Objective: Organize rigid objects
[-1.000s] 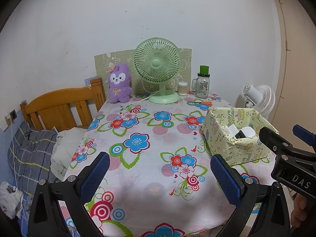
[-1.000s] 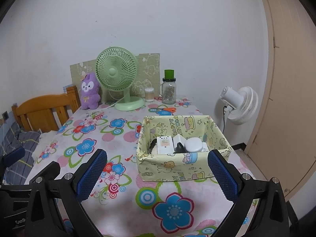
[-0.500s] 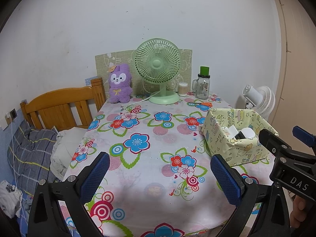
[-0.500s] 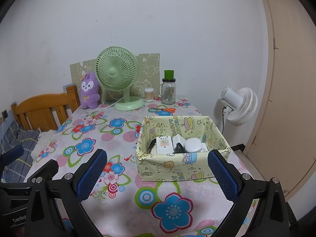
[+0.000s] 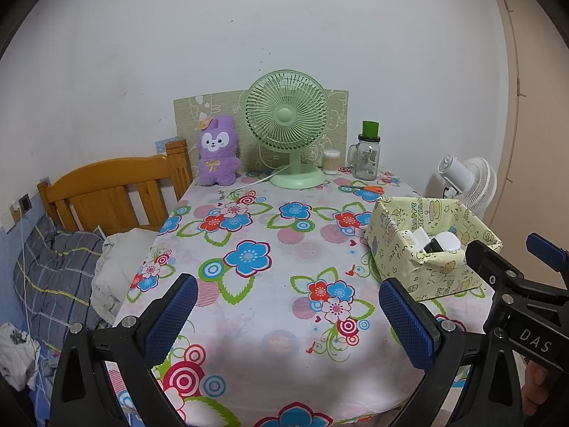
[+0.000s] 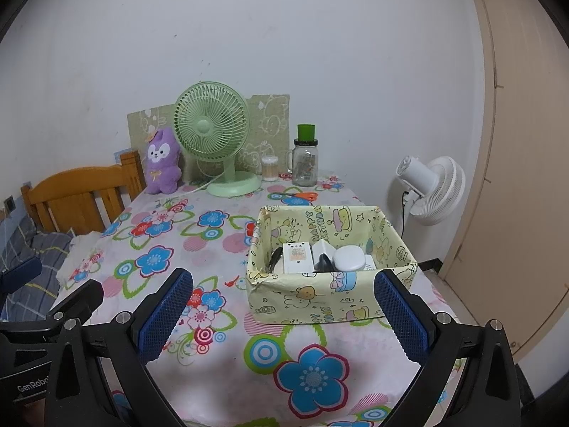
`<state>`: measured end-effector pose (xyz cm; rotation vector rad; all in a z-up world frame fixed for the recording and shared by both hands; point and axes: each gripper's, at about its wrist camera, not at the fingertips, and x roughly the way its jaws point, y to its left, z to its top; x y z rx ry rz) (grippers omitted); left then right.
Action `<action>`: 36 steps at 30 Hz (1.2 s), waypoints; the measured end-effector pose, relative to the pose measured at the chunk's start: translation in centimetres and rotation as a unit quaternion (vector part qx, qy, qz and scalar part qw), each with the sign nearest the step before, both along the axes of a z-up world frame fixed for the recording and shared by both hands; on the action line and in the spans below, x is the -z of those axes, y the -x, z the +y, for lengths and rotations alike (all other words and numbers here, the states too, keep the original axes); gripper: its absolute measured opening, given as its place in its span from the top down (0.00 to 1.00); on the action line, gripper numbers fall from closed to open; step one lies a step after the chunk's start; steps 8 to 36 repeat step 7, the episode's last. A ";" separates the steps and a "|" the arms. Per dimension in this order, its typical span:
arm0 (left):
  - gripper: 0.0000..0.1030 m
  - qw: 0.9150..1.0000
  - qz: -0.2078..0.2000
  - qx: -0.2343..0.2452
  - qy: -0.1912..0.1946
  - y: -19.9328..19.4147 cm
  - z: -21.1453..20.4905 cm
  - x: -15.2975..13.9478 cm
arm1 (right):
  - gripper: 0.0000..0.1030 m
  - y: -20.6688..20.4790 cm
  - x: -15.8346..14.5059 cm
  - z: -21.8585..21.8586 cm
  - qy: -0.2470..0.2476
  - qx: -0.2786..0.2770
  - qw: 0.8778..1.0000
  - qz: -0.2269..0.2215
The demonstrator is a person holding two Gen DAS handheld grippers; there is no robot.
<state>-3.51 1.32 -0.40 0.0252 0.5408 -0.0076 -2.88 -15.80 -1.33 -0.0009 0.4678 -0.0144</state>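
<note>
Hovering wide apart and empty, the left gripper (image 5: 288, 315) and the right gripper (image 6: 282, 311) have barely moved over the last second; only a slight drift of view shows. Ahead of the right gripper, between its fingers, sits the yellow box (image 6: 320, 299) holding a white adapter (image 6: 298, 257), a round white case (image 6: 350, 258) and a dark item I cannot identify. For the left gripper, the box lies ahead to the right. Nothing loose remains nearby on the tablecloth (image 5: 270, 249), so the sorting looks finished or paused.

Floral table (image 6: 227, 323) bearing box (image 6: 320, 302), fan (image 6: 213, 131), jar (image 6: 305, 163)
</note>
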 end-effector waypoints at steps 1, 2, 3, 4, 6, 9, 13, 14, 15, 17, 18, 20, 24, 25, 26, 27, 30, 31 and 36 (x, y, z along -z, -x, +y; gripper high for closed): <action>0.00 1.000 0.000 0.000 0.000 0.0 0.0 0.0 | 0.00 0.0 0.0 0.0 0.000 0.000 1.000 0.000; 0.00 1.000 -0.001 -0.001 -0.001 0.0 0.0 0.0 | 0.00 0.0 0.1 0.0 -0.001 0.001 1.000 0.000; 0.00 1.000 -0.001 -0.002 0.000 -0.1 0.0 0.0 | 0.00 0.0 0.2 -0.1 -0.003 0.001 1.000 -0.001; 0.00 1.000 0.000 -0.002 0.001 -0.1 0.0 0.0 | 0.00 0.0 0.2 -0.1 -0.004 0.001 1.000 -0.001; 0.00 1.000 0.000 -0.001 0.001 -0.1 0.0 0.0 | 0.00 -0.1 0.2 -0.1 -0.004 0.000 1.000 0.000; 0.00 1.000 0.000 -0.001 0.001 -0.2 -0.1 0.0 | 0.00 -0.2 0.3 -0.1 -0.004 0.000 1.000 0.000; 0.00 1.000 0.000 -0.001 0.001 -0.2 -0.1 0.0 | 0.00 -0.2 0.3 -0.1 -0.004 0.000 1.000 0.000; 0.00 1.000 0.000 -0.001 0.001 -0.2 -0.1 0.0 | 0.00 -0.2 0.3 -0.1 -0.004 0.000 1.000 0.000; 0.00 1.000 0.000 -0.001 0.001 -0.2 -0.1 0.0 | 0.00 -0.2 0.3 -0.1 -0.004 0.000 1.000 0.000; 0.00 1.000 0.000 -0.001 0.001 -0.2 -0.1 0.0 | 0.00 -0.2 0.3 -0.1 -0.004 0.000 1.000 0.000; 0.00 1.000 0.000 -0.001 0.001 -0.2 -0.1 0.0 | 0.00 -0.2 0.3 -0.1 -0.004 0.000 1.000 0.000; 0.00 1.000 0.000 -0.001 0.001 -0.2 -0.1 0.0 | 0.00 -0.2 0.3 -0.1 -0.004 0.000 1.000 0.000; 0.00 1.000 0.000 -0.001 0.001 -0.2 -0.1 0.0 | 0.00 -0.2 0.3 -0.1 -0.004 0.000 1.000 0.000; 0.00 1.000 0.000 -0.001 0.001 -0.2 -0.1 0.0 | 0.00 -0.2 0.3 -0.1 -0.004 0.000 1.000 0.000; 0.00 1.000 0.000 -0.001 0.001 -0.2 -0.1 0.0 | 0.00 -0.2 0.3 -0.1 -0.004 0.000 1.000 0.000; 0.00 1.000 0.000 -0.001 0.001 -0.2 -0.1 0.0 | 0.00 -0.2 0.3 -0.1 -0.004 0.000 1.000 0.000; 0.00 1.000 0.000 -0.001 0.001 -0.2 -0.1 0.0 | 0.00 -0.2 0.3 -0.1 -0.004 0.000 1.000 0.000; 0.00 1.000 0.000 -0.001 0.001 -0.2 -0.1 0.0 | 0.00 -0.2 0.3 -0.1 -0.004 0.000 1.000 0.000; 0.00 1.000 0.000 -0.001 0.001 -0.2 -0.1 0.0 | 0.00 -0.2 0.3 -0.1 -0.004 0.000 1.000 0.000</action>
